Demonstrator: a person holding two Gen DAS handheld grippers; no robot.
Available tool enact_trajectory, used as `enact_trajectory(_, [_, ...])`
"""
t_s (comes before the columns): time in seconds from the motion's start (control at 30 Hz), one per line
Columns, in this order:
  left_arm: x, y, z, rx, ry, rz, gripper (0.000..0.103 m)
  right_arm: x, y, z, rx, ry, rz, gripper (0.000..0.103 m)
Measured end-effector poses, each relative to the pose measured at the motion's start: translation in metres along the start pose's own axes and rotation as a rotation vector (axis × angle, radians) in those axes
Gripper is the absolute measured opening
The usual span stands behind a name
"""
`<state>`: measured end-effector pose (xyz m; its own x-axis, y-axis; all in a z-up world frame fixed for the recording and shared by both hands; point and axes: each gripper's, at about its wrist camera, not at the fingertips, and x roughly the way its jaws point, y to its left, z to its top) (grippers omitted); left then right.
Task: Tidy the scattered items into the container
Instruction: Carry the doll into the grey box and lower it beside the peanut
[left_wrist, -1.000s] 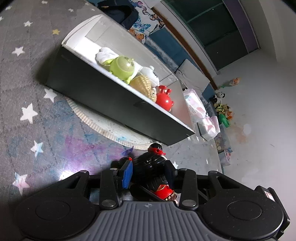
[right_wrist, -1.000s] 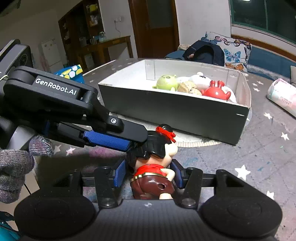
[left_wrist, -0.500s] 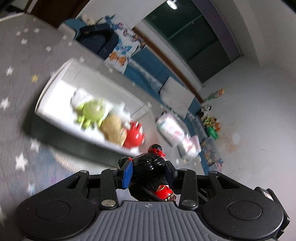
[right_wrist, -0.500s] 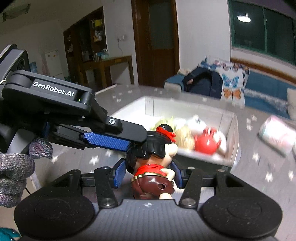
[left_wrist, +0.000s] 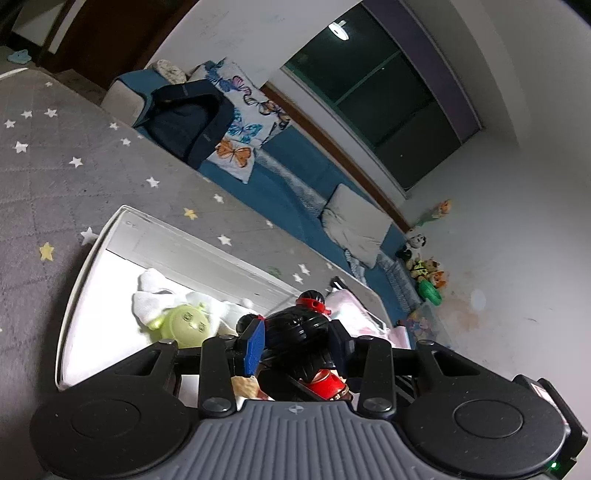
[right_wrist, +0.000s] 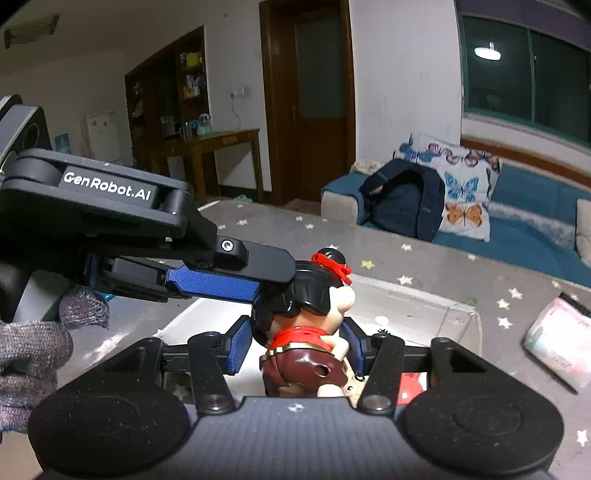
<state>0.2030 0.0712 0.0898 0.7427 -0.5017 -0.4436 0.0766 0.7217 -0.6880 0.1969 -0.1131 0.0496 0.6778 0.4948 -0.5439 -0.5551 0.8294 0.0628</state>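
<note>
A toy figure (right_wrist: 306, 332) with black hair, a red bow and a brown outfit is held in the air by both grippers. My left gripper (left_wrist: 297, 341) is shut on its head (left_wrist: 295, 332). My right gripper (right_wrist: 295, 345) is shut on its body. The left gripper's arm (right_wrist: 155, 236) crosses the right wrist view from the left. The figure hangs over the white-lined box (left_wrist: 85, 280). In the box lie a green toy (left_wrist: 186, 325), a white plush (left_wrist: 155, 295) and a red toy (right_wrist: 410, 387).
The box stands on a grey carpet with stars (left_wrist: 74, 166). A pink-white pack (right_wrist: 557, 339) lies to the right of the box. A blue sofa with a dark backpack (right_wrist: 402, 199) and butterfly cushions stands behind.
Both grippers have lifted the figure from the carpet in front of the box and carried it up and forward over the box. The grip has not changed.
</note>
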Motion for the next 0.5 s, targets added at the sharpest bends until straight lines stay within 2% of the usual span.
enact_trajectory(0.3, [0.024,0.031,0.003,-0.033,0.033,0.024,0.04,0.044,-0.015,-0.007,0.024,0.069,0.017,0.052])
enact_trajectory(0.5, [0.029,0.039,0.001,-0.022,0.042,0.041,0.04,0.055,-0.017,-0.015,0.028,0.091,0.027,0.052])
